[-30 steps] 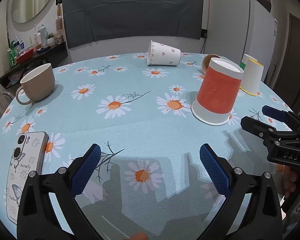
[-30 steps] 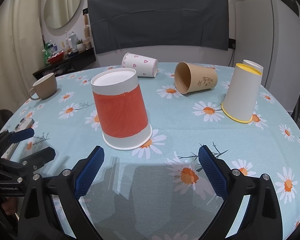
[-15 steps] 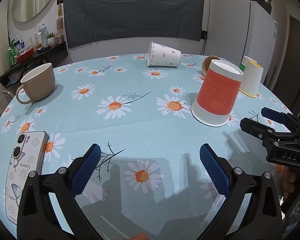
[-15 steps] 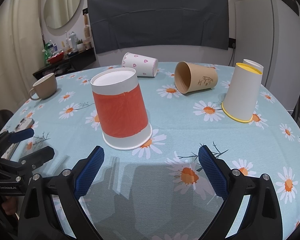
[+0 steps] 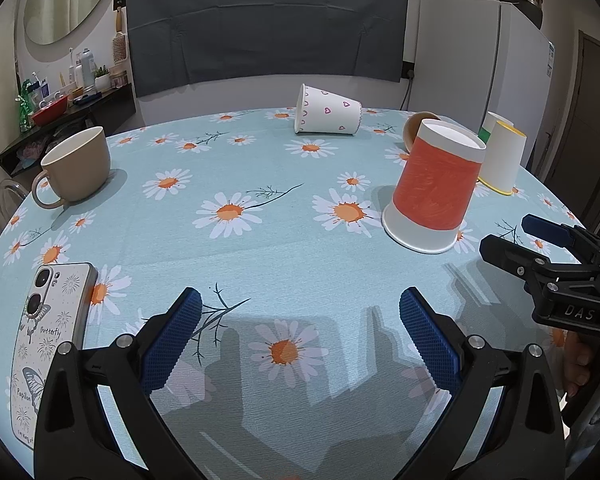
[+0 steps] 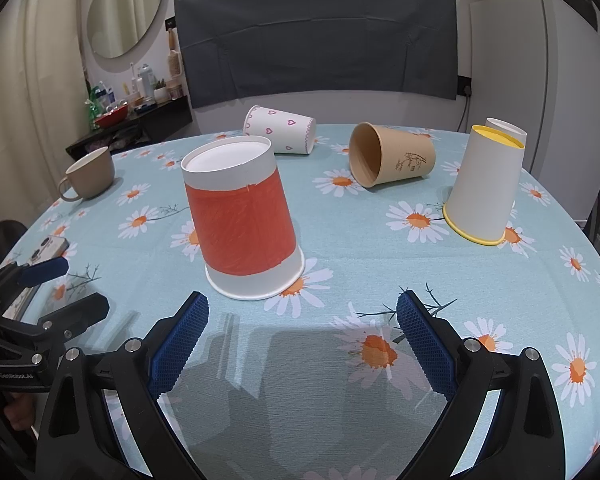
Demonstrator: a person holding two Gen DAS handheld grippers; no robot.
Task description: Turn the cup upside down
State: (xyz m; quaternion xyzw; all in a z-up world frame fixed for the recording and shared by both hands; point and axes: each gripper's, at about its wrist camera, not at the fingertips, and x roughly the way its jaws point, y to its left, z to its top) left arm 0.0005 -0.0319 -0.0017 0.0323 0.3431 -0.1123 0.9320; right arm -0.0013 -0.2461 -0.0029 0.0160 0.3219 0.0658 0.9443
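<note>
A red-and-white paper cup (image 6: 242, 222) stands upside down on the daisy tablecloth, just ahead of my right gripper (image 6: 302, 320); it also shows in the left wrist view (image 5: 436, 190). My right gripper is open and empty, a little short of the cup. My left gripper (image 5: 300, 316) is open and empty over bare cloth, left of the cup. A brown paper cup (image 6: 392, 156) and a white cup with pink hearts (image 6: 280, 129) lie on their sides farther back. A yellow-rimmed white cup (image 6: 486, 188) stands upside down at the right.
A beige mug (image 5: 78, 166) stands at the far left. A phone (image 5: 46, 336) in a butterfly case lies near the left front edge. A second white cup (image 6: 506, 127) is behind the yellow-rimmed one. A fridge (image 5: 480, 60) stands behind the round table.
</note>
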